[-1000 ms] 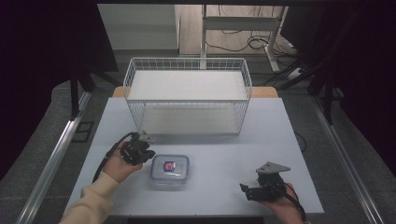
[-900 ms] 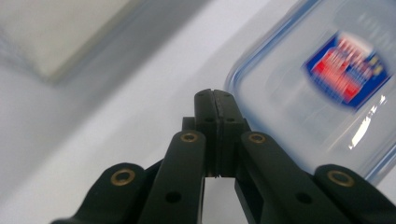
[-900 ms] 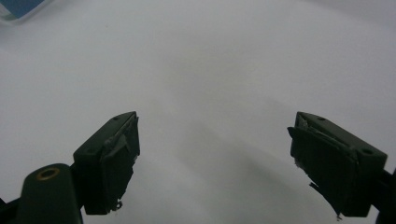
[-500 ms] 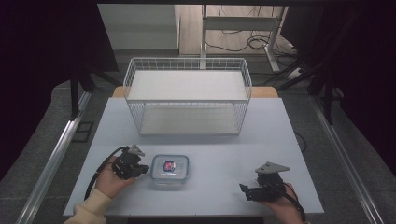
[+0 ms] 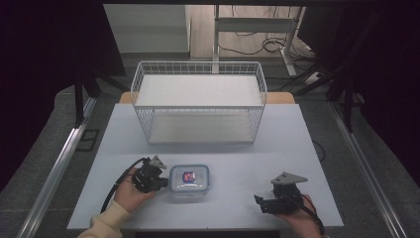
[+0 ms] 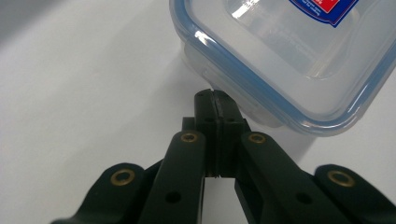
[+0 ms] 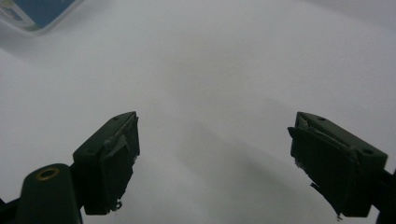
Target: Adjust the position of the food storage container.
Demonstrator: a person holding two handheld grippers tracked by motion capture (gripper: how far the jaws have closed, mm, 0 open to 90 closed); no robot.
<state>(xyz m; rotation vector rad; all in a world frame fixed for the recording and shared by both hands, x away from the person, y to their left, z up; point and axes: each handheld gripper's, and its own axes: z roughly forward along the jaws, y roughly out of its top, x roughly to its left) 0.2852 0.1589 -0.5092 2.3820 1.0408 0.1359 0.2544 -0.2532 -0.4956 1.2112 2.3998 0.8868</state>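
The clear food container with a blue-rimmed lid sits near the front of the desk, just right of the left tongs — pressed together, tips at its left edge, pinching nothing I can make out. The right tongs rest well apart to the right, spread wide over bare desk. The lid's red-and-blue label is cropped — no writing readable. The container is roughly square, without a clear long axis.

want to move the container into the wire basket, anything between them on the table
Nothing visible does. The table between the container and the wire basket is bare; only the basket's near wall rises in the path. The left tool sits beside the container.
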